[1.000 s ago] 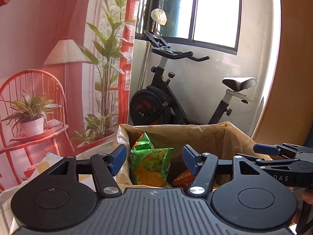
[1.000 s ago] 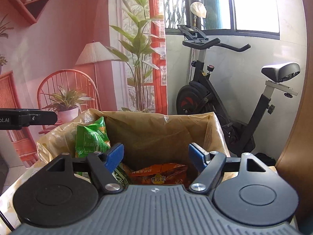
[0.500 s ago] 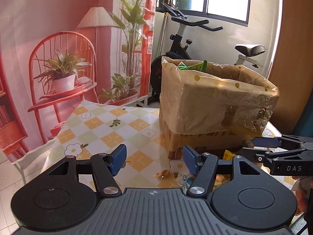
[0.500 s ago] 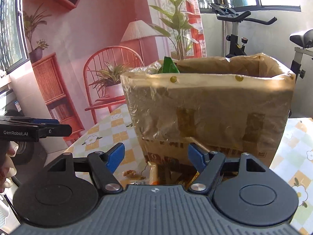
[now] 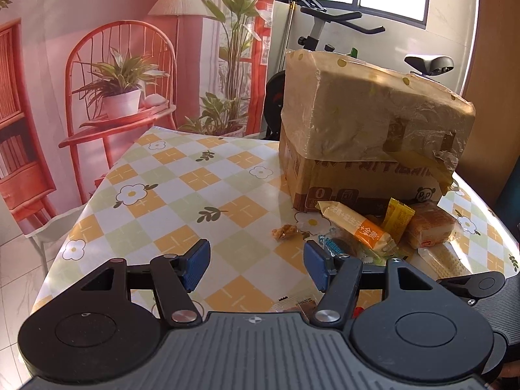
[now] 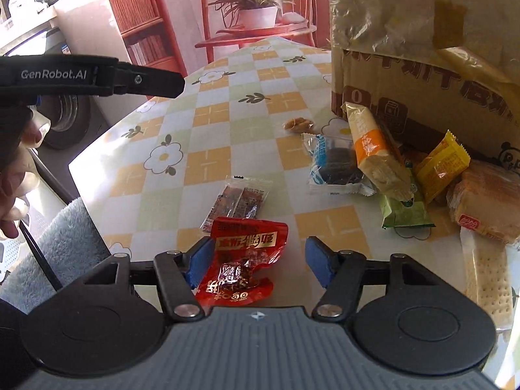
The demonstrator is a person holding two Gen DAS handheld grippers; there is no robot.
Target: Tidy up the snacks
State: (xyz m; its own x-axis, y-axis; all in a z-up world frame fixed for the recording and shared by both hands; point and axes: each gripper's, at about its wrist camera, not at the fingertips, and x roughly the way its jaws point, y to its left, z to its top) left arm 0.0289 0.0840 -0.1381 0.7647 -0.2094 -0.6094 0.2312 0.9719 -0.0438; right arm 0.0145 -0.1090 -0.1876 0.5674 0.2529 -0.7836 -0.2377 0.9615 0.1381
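The left gripper (image 5: 256,265) hangs over the checked worktop (image 5: 169,175) with its jaws apart and only bare cloth between them. Just beyond, a small loose brown snack (image 5: 285,231) lies alone on the worktop. To its right the snacks are heaped against the foot of the cardboard box (image 5: 364,175), which stands toward the worktop's far right corner under a crumpled plastic liner (image 5: 373,107). A cream-and-orange bar (image 5: 356,227) lies with its long axis slanting from the box down toward the near right, and a yellow sachet (image 5: 398,219) leans beside it, next to a wrapped cake (image 5: 429,229).

The right wrist view shows what the left view barely catches: a clear pack of two brown sticks (image 6: 240,203) lying near the worktop's near edge, its long axis running from near left to far right. Just in front of it a red packet (image 6: 245,260) lies with its long axis pointing away from the camera, sitting between the jaws of the right gripper (image 6: 256,265). Those jaws have just been closing; the left pad looks against the packet's edge, the right pad stands clear of it, so they are not clamped. Further right lie a dark biscuit in clear wrap (image 6: 336,164), a green packet (image 6: 404,211) and a pale cracker strip (image 6: 487,279) pointing toward the near edge
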